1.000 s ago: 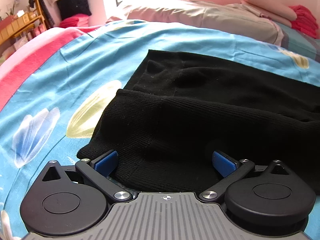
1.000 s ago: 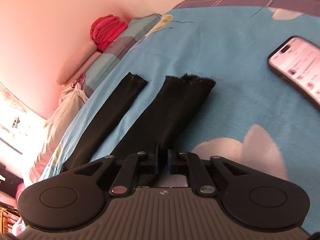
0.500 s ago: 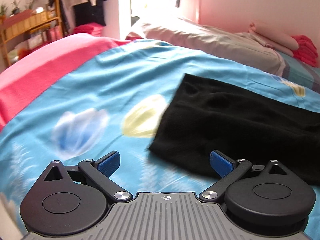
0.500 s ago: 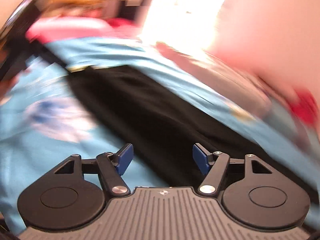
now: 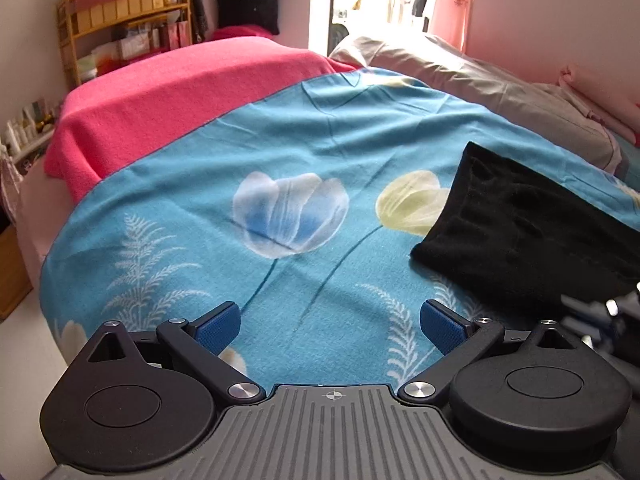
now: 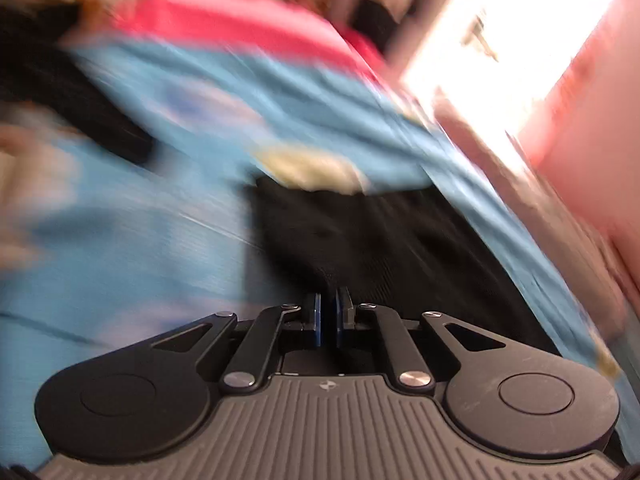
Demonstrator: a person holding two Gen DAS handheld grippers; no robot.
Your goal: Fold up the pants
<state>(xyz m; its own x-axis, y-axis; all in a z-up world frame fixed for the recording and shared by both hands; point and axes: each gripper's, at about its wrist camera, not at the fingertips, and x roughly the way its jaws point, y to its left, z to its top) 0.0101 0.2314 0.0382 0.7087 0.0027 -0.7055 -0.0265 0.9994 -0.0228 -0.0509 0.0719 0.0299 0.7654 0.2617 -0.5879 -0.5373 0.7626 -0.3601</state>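
Note:
Black knit pants (image 5: 520, 232) lie on the blue flowered bedsheet (image 5: 240, 152), at the right of the left wrist view. My left gripper (image 5: 331, 324) hangs open over bare sheet to the left of the pants, with nothing between its blue pads. The right wrist view is blurred by motion. There my right gripper (image 6: 328, 312) stands over the near edge of the pants (image 6: 380, 240) with its jaws closed to a narrow slit. The blur hides whether any cloth is pinched between them. A blurred dark piece at the left wrist view's right edge may be the right gripper.
A pink blanket (image 5: 180, 92) covers the far left of the bed, and grey bedding (image 5: 480, 84) lies along the back. A wooden shelf (image 5: 120, 28) stands by the wall at the left. The bed's edge drops off at the lower left.
My left gripper has drawn left off the pants onto bare sheet, staying open. The right gripper let go of the pant leg, swung round toward the other end, opened wide, then shut.

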